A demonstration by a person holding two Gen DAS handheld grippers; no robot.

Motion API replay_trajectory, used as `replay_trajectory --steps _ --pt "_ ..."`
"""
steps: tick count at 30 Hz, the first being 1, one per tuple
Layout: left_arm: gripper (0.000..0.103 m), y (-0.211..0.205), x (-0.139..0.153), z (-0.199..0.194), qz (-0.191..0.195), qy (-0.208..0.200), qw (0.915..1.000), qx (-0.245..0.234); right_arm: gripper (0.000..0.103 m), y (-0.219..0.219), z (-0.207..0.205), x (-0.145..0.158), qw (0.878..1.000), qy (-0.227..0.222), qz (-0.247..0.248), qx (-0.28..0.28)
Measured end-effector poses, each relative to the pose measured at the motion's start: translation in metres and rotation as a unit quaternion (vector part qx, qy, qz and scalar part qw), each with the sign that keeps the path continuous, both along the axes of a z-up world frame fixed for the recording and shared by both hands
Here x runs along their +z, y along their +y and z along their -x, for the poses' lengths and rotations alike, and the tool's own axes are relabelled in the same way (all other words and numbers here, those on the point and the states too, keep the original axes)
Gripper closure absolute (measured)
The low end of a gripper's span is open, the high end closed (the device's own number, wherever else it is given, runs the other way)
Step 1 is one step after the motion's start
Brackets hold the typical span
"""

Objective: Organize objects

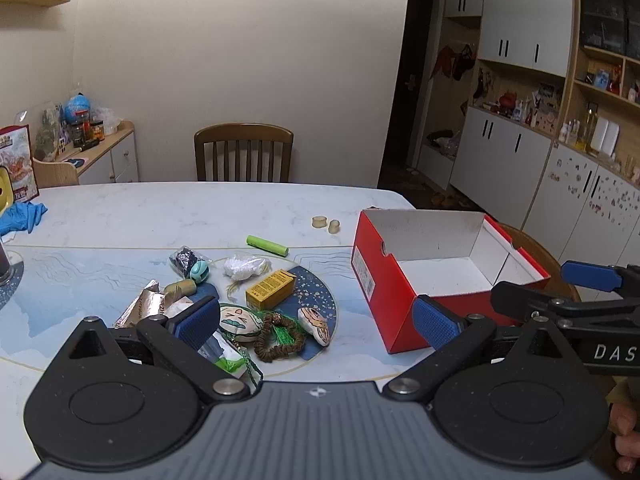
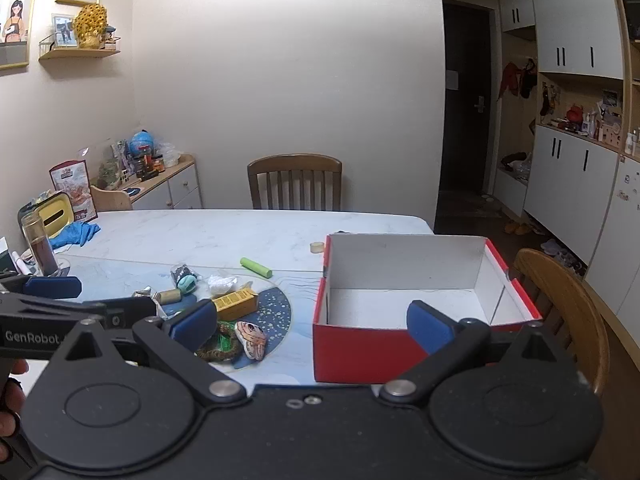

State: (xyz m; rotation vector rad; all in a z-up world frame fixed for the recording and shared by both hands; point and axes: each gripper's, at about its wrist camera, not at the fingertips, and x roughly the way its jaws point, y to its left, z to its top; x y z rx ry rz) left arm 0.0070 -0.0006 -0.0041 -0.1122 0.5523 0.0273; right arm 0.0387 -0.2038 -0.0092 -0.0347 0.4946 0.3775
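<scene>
Both hand-held grippers, left hand-held gripper (image 1: 316, 322) and right hand-held gripper (image 2: 310, 326), released; trinkets (image 1: 256, 304) ahead-left, red box (image 2: 404, 312) right.

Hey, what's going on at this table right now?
A person holds a two-finger claw in each hand over a marble-look table. The left claw and right claw are both open and hold nothing. A heap of small things, among them a yellow carton, a green cylinder and a brown bead bracelet, waits beside an empty red cardboard box. Nothing is packed yet.
</scene>
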Motion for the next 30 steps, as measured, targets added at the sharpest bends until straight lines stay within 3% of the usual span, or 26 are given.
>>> replay_trajectory --steps 20,30 --pt "0.0 0.076 -0.015 -0.04 0.047 0.005 0.9989 -0.008 0.002 0.056 -0.03 -0.008 1.0 0.019 0.008 0.003" --pt "0.0 0.144 -0.031 -0.071 0.02 0.021 0.9987 0.043 0.008 0.097 -0.051 -0.026 0.998 0.035 0.042 0.032"
